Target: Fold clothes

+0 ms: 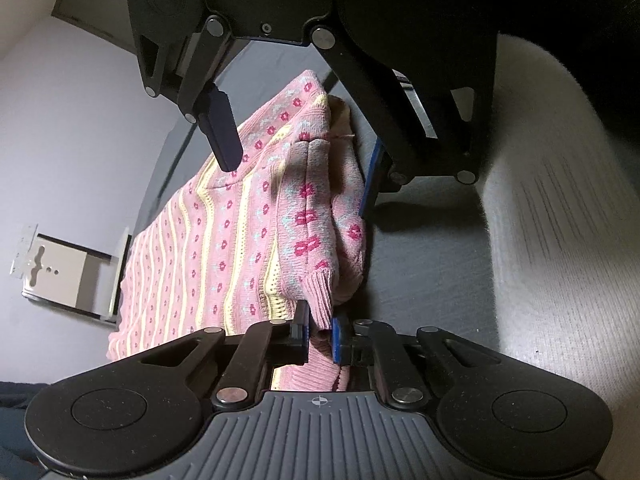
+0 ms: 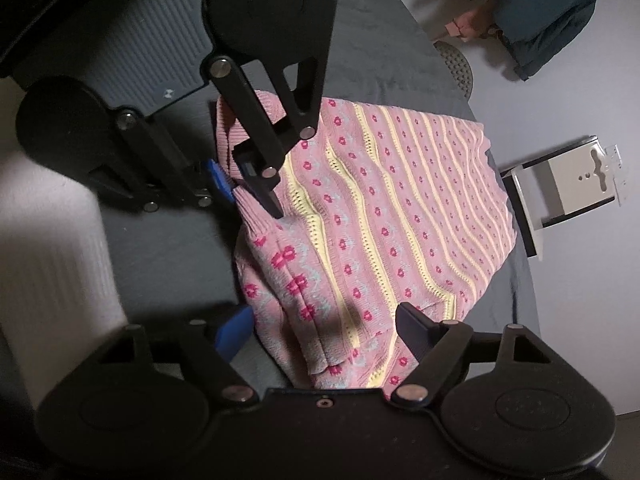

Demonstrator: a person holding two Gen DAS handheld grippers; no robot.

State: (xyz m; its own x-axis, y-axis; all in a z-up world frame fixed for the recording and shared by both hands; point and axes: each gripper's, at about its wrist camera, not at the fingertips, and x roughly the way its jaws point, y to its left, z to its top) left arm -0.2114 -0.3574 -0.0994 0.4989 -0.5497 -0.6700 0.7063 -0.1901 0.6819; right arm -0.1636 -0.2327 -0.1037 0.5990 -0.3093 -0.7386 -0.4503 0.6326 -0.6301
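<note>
A pink knitted sweater (image 1: 224, 248) (image 2: 400, 216) with yellow stripes and magenta flowers lies partly folded on a dark grey table (image 1: 424, 276) (image 2: 168, 248). My left gripper (image 1: 320, 334) (image 2: 250, 200) is shut on the sweater's ribbed cuff (image 1: 320, 292) (image 2: 250, 216) and holds it just above the cloth. My right gripper (image 2: 323, 311) (image 1: 297, 188) is open. Its fingers straddle the folded edge of the sweater, one on each side, without pinching it.
A white ribbed sleeve (image 1: 560, 208) (image 2: 52, 248) lies beside the sweater. A white metal bracket (image 1: 60, 272) (image 2: 560, 188) stands on the pale floor past the table edge. A person in blue (image 2: 552, 12) crouches far off, near a round grey disc (image 2: 456, 64).
</note>
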